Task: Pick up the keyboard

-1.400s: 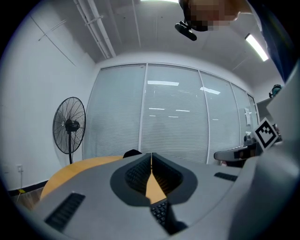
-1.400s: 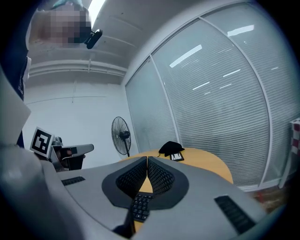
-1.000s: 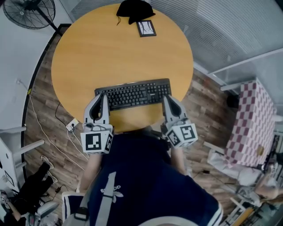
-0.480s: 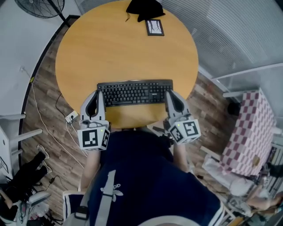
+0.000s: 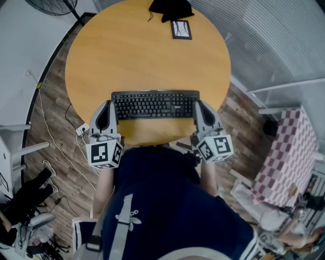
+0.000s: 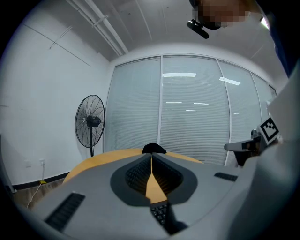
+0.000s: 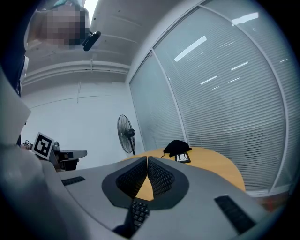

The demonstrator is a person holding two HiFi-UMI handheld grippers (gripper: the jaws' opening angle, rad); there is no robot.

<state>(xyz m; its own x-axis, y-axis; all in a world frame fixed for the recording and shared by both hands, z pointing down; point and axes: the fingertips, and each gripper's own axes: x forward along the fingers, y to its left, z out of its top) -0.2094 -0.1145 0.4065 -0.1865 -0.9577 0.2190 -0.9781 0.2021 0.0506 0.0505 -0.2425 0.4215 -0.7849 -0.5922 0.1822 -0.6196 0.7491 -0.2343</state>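
Tabletop [image 6: 153, 186] and keyboard [image 6: 161, 214] show as slivers past left gripper's [image 6: 151, 158] closed jaws.

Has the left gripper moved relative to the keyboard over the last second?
Yes. The left gripper has slid outward, from over the keyboard's near-left corner to just beside its left end.

I count one keyboard [image 5: 155, 104], one round worktop [image 5: 142, 56], and two grippers: the left gripper [image 5: 108, 103] and the right gripper [image 5: 198, 104]. I also see one black cloth [image 5: 170, 7], one framed card [image 5: 181, 29] and one fan [image 6: 90, 123].
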